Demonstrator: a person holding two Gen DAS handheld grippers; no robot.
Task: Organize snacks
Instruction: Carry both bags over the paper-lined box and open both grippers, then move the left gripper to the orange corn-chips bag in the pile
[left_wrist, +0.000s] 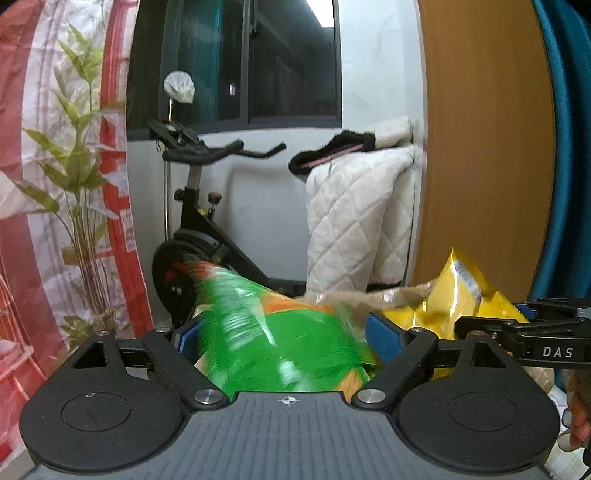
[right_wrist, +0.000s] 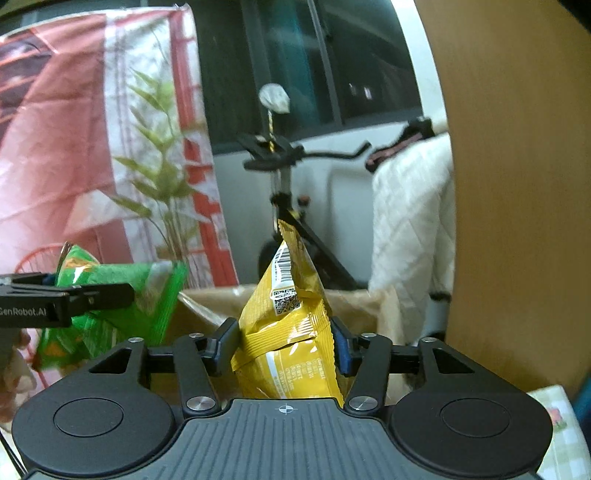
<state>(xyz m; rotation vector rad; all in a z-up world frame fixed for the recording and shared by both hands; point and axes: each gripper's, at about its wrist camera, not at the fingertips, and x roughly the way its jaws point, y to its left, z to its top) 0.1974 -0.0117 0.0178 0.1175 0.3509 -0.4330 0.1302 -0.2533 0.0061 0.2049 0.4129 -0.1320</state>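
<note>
My left gripper (left_wrist: 284, 338) is shut on a green snack bag (left_wrist: 273, 332), blurred by motion, which fills the gap between its blue pads. The same green bag (right_wrist: 122, 295) shows at the left of the right wrist view, with the left gripper (right_wrist: 74, 295) across it. My right gripper (right_wrist: 282, 343) is shut on a yellow snack bag (right_wrist: 286, 325) that stands upright between its fingers. That yellow bag (left_wrist: 458, 299) and the right gripper (left_wrist: 517, 325) show at the right of the left wrist view. Both bags are held above an open cardboard box (right_wrist: 207, 306).
An exercise bike (left_wrist: 199, 229) stands behind the box. A white quilted cover (left_wrist: 354, 218) hangs beside a wooden panel (left_wrist: 484, 147) on the right. A red and white curtain (left_wrist: 55, 184) with a plant (left_wrist: 81, 177) is on the left.
</note>
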